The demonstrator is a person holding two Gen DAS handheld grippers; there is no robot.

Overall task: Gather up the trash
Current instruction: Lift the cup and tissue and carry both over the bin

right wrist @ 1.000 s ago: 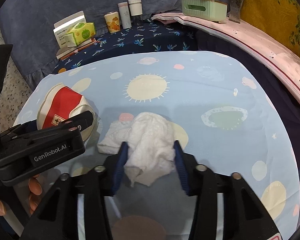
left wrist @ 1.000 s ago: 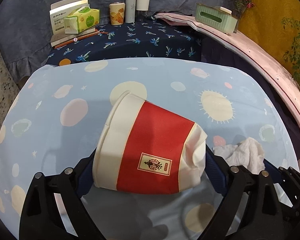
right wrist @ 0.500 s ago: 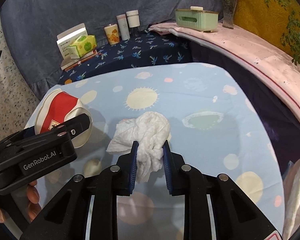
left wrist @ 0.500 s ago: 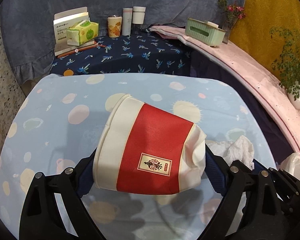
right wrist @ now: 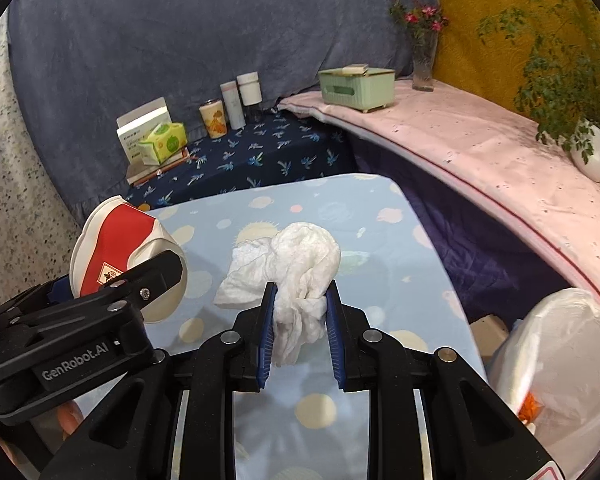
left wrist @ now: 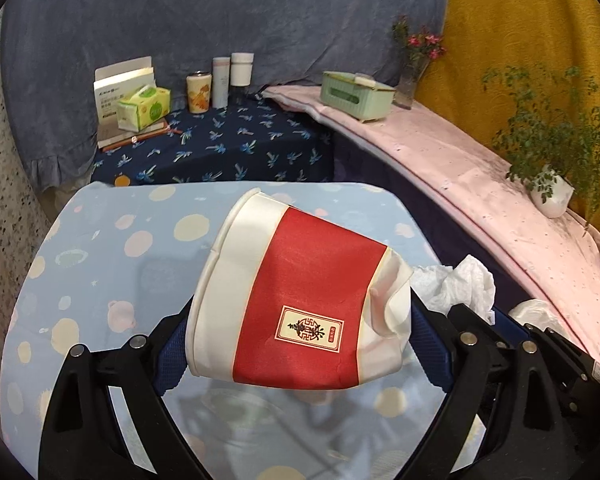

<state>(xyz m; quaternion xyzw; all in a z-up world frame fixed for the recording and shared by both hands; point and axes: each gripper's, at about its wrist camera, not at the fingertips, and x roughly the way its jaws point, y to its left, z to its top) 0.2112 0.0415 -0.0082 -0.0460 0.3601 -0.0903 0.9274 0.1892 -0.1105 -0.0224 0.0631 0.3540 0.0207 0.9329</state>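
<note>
Your left tongs [left wrist: 300,344] are pinching the red-and-white paper cup [left wrist: 300,304] sideways between their blue pads, rim pointing left and crumpled base to the right, lifted above the tabletop [left wrist: 100,280] with its pale blue planet-print cloth. Your right tongs [right wrist: 300,320] are pressed onto the crumpled white tissue [right wrist: 296,268] — the wad bulges above the pads and a tail hangs down between them, clear of the cloth. The two loads sit side by side: in the right wrist view the cup shows at the left edge, and in the left wrist view the tissue peeks out just to the right of the cup.

To your right, below the tabletop's edge, stands a bin lined with a white plastic bag [right wrist: 560,360], something orange showing inside it. Beyond that runs a pink ledge [right wrist: 480,152] carrying a green tissue box [right wrist: 356,84], a vase of flowers [right wrist: 422,60] and a white potted plant [right wrist: 596,152]. Farther back, on a dark blue patterned surface [right wrist: 260,156], stand a green tissue pack [right wrist: 162,144], a printed cup [right wrist: 213,118] and two white bottles [right wrist: 242,96].
</note>
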